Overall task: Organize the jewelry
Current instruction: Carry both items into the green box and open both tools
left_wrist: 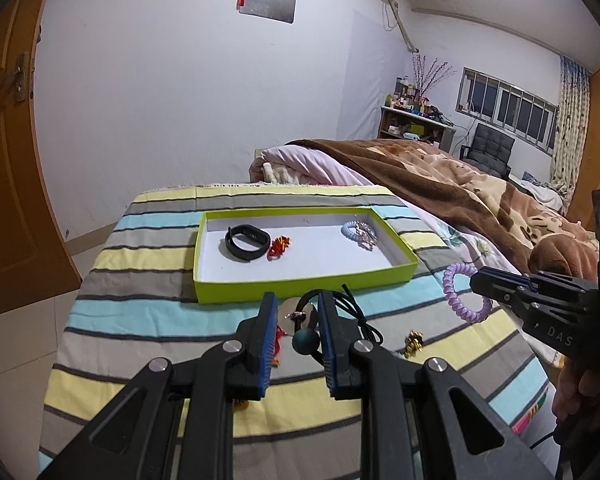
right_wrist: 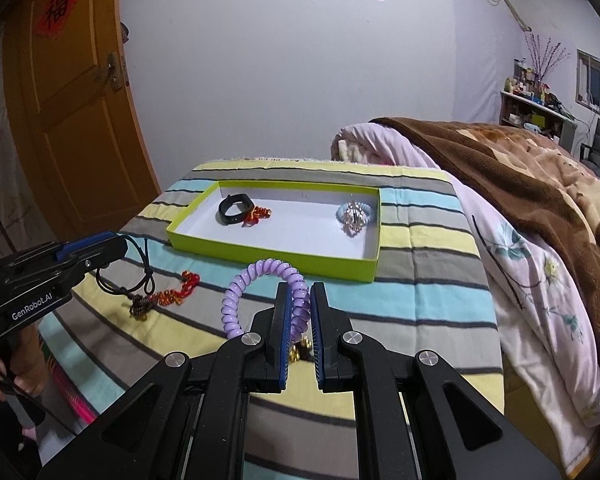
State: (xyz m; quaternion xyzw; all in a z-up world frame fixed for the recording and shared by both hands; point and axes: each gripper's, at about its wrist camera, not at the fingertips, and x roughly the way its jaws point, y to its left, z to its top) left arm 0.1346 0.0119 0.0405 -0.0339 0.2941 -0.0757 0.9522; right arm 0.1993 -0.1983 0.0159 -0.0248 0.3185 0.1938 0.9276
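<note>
two hand-held grippers work over a striped cloth on the counter. the right hand-held gripper is closed narrow on a purple coil bracelet, pinching one side of the loop; the ring stands up on edge, arching up and to the left of the fingers, its lower end touching the cloth. the left hand-held gripper is partly open, its blue-padded fingers on either side of a black cord necklace with a dark round bead; whether the pads touch it i cannot tell. the cord trails off to the right of the fingers.

beyond both sits a shallow green tray, its long axis running left to right. inside, a black wristband lies at the left end, just beside a small red charm, and a pale blue coil with a silvery piece on it lies at the right end. a red beaded chain lies on the cloth near the tray's front wall, and a gold trinket rests near the purple bracelet.
</note>
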